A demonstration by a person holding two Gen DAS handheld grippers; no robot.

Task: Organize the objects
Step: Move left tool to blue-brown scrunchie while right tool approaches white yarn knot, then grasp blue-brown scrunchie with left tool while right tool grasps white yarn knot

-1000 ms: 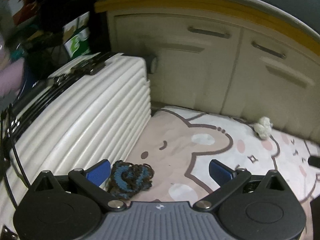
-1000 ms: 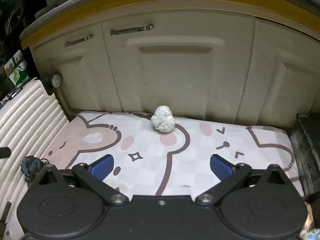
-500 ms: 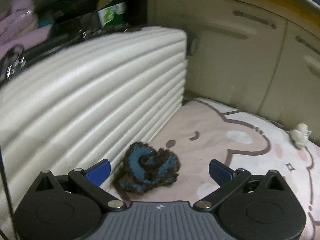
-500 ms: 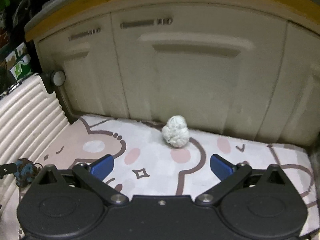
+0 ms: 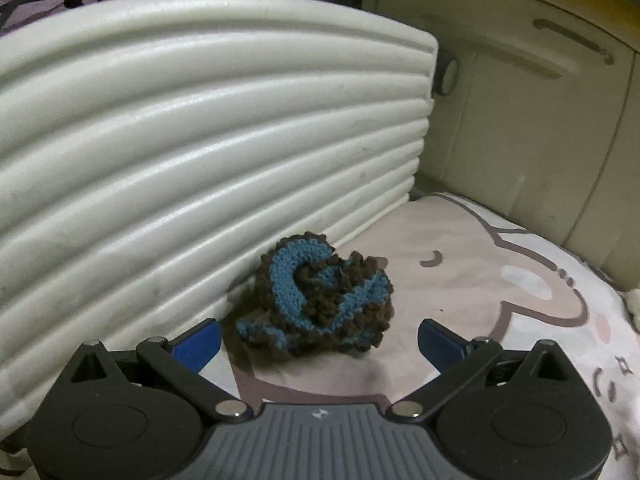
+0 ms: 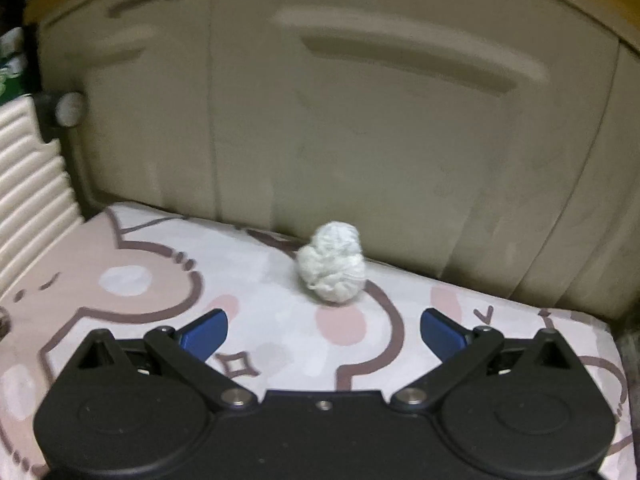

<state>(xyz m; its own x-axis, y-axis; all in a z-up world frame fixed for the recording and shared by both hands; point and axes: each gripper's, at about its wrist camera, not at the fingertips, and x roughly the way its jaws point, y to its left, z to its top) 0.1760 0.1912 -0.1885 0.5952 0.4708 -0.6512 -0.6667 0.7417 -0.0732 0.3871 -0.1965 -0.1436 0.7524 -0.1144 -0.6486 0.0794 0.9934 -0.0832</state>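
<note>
Two tools wide, empty. Left tool (image 5: 318, 342) has closed in on knit ball (image 5: 320, 300) at mat's (image 5: 480, 264) left edge against suitcase (image 5: 200, 140); right tool (image 6: 324, 330) nearer white ball (image 6: 331, 267) by mat's back edge. Grasps likely next.

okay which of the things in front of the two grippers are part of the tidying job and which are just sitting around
Part of the job:
blue-brown knitted bundle, ahead of the open left gripper
white balled-up cloth, ahead of the open right gripper

Just there:
ribbed white suitcase
cartoon mat
beige cabinet
</note>
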